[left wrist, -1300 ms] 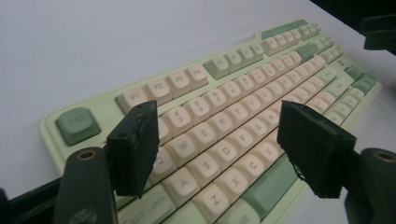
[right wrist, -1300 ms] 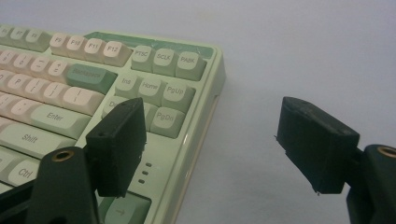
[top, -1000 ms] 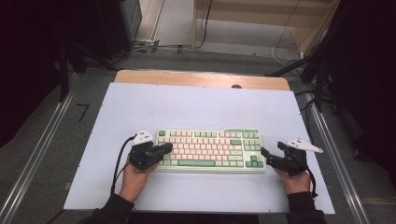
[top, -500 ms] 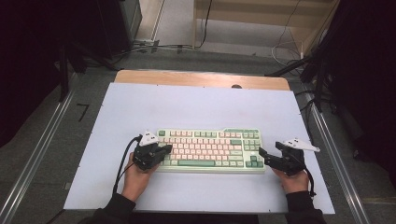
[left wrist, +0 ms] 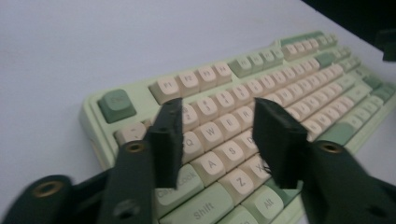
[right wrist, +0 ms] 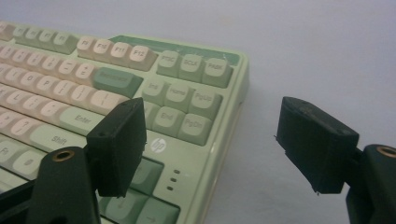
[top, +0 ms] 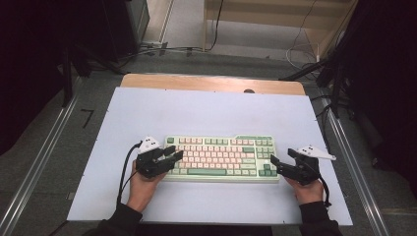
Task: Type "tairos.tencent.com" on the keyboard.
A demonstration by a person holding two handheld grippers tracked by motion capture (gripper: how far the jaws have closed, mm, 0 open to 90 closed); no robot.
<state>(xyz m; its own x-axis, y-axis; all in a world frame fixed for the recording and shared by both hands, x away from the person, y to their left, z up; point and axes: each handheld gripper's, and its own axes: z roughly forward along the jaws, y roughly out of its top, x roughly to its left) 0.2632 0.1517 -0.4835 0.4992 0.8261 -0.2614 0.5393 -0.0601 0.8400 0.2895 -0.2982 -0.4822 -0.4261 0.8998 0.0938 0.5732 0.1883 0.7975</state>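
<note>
A pale green keyboard [top: 221, 152] with cream and green keys lies near the front of the table. My left gripper [top: 174, 158] hovers over its left end. In the left gripper view the left gripper [left wrist: 217, 135] stands open above the letter keys of the keyboard [left wrist: 280, 79]; its jaws have just been opening, with nothing between them. My right gripper [top: 273, 161] sits at the keyboard's right end. In the right gripper view the right gripper [right wrist: 210, 140] is wide open, one jaw over the arrow keys of the keyboard [right wrist: 70, 84], the other over the mat.
A pale blue-white mat [top: 206, 113] covers the table, with a wooden strip [top: 211, 83] along its far edge. Metal rails [top: 44, 157] run down both sides. Cables lie on the floor beyond the table.
The left gripper's jaws were together and now stand apart over the keyboard's left end. The right hand has kept still.
</note>
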